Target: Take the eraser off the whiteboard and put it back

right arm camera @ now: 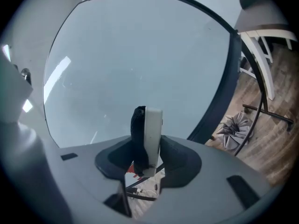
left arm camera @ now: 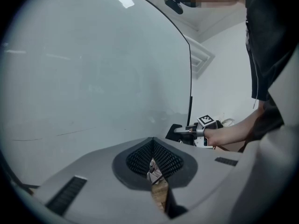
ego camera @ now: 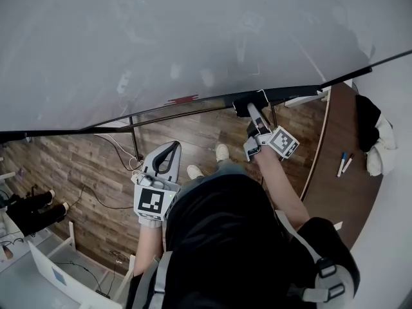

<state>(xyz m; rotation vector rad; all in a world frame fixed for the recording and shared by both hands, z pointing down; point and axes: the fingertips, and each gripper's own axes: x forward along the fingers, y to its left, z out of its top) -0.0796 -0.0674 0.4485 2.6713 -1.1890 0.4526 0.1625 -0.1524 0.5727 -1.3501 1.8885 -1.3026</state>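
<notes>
The whiteboard (ego camera: 161, 44) fills the upper part of the head view. My right gripper (ego camera: 253, 111) is up at its dark lower frame, shut on the eraser (ego camera: 242, 107). In the right gripper view the eraser (right arm camera: 148, 129) stands upright between the pads, white back to the right and black felt to the left, just in front of the board (right arm camera: 140, 55). My left gripper (ego camera: 172, 145) hangs lower and to the left, its jaws shut on nothing. Its own view shows the pads (left arm camera: 140, 158) meeting, with the board (left arm camera: 93, 69) ahead and the right gripper (left arm camera: 181, 130) with the eraser (left arm camera: 173, 132) at the board's edge.
A brown table (ego camera: 335, 172) at the right carries two markers (ego camera: 344, 163) and a black and white bundle (ego camera: 373, 137). The board's stand legs (ego camera: 134, 143) and cables (ego camera: 119, 150) are on the wooden floor. A white chair (right arm camera: 261, 50) and a crumpled grey thing (right arm camera: 233, 127) lie right of the board.
</notes>
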